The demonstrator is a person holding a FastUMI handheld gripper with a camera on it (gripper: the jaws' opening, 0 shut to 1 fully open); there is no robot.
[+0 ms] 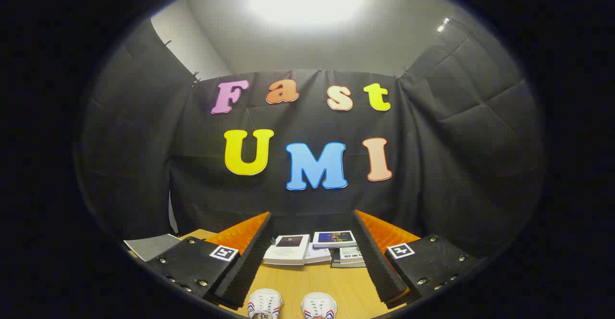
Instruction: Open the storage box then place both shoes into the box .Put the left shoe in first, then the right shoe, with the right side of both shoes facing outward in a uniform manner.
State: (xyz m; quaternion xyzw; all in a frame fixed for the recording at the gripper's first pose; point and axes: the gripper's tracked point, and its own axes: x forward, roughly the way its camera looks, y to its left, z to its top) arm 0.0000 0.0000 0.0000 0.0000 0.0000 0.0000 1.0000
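On the wooden worktop [312, 280], just this side of a small heap of books [314, 249], two white shoes [291, 305] sit side by side with their toes showing low down between the fingers of the tool [307, 256]. The tool is spread wide and holds nothing; its two fingers [245, 261] angle outward on either side, and the shoes lie in the gap between them but closer in than the tips. The tool is pointed nearly level, more at the booth's back wall than down at the worktop.

I cannot make out the storage box from where this looks; a grey flat thing [151, 245] lies off beyond the left finger, and it could be a lid or a sheet, I honestly cannot say. That is my first worry: the box must be opened before any shoe goes in, and going for the shoes right away would break the order.

The second is mixing them up. Only the toe caps with their red and blue stripes are visible, and the pair look alike, so picking the right shoe first would be an easy slip. The third is the grip itself: coming down from this flat angle, a finger could nudge one shoe into the other or shove it toward the books. Turning a shoe the wrong way round when it goes in would spoil the facing rule too.
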